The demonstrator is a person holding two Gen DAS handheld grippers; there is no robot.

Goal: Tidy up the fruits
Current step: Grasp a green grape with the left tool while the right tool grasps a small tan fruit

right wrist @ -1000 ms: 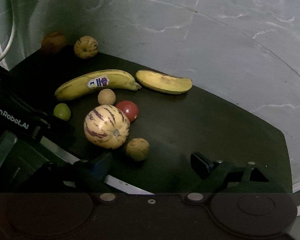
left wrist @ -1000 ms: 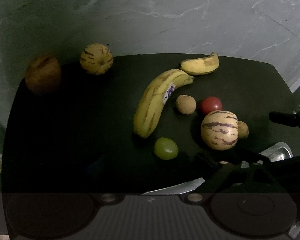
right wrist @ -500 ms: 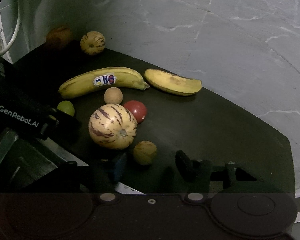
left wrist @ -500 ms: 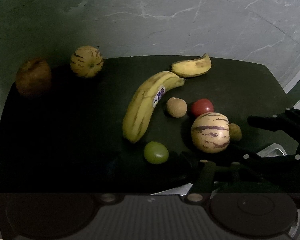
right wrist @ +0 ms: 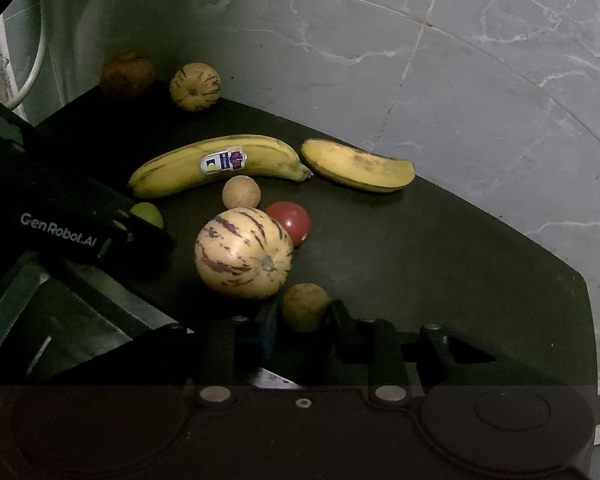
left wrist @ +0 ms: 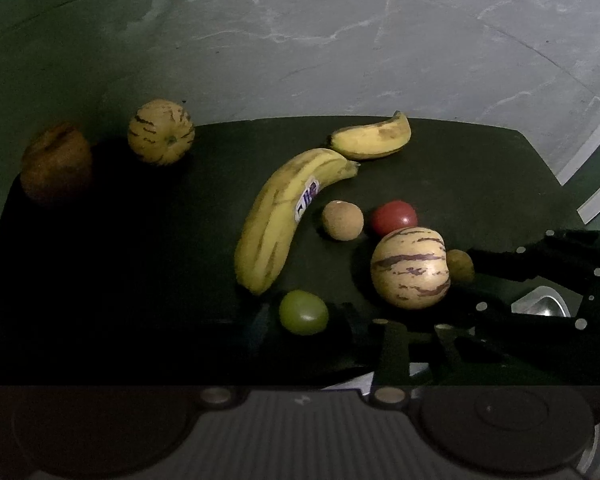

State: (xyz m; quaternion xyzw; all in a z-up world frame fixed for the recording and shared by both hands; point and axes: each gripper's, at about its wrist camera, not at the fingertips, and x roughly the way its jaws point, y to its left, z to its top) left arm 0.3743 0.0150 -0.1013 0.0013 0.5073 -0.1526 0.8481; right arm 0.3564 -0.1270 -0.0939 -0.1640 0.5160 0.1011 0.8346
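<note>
Since the earlier frame both sets of fingers have drawn in from a wide spread, and each now flanks a small fruit. The left gripper [left wrist: 302, 322] is closing on the green grape [left wrist: 303, 312], which sits between its dark fingers [left wrist: 350, 320] at the near edge of the dark bench [left wrist: 140, 260]; whether the pads already press it cannot be told. The right gripper [right wrist: 302, 318] is closing on a small brown round fruit [right wrist: 305, 306], its fingers [right wrist: 340, 314] tight against both sides.

Just beyond that brown fruit, touching or nearly so, stands a large striped melon [right wrist: 243, 254], crowding the right gripper's left side. A red tomato [right wrist: 290, 222] lies behind the melon, and a second small brown fruit [right wrist: 241, 192] beside it.

The long stickered banana [left wrist: 284, 216] lies just past the grape, its long axis running from the near end up and to the right, stem tip toward the shorter banana [left wrist: 374, 140]. The shorter one lies crosswise near the back edge.

Well apart, in the far left corner, sit a smaller striped melon [left wrist: 161, 131] and a dark orange-brown fruit [left wrist: 56, 164]. A metal tray rim [left wrist: 544, 304] shows under the right gripper's body.
</note>
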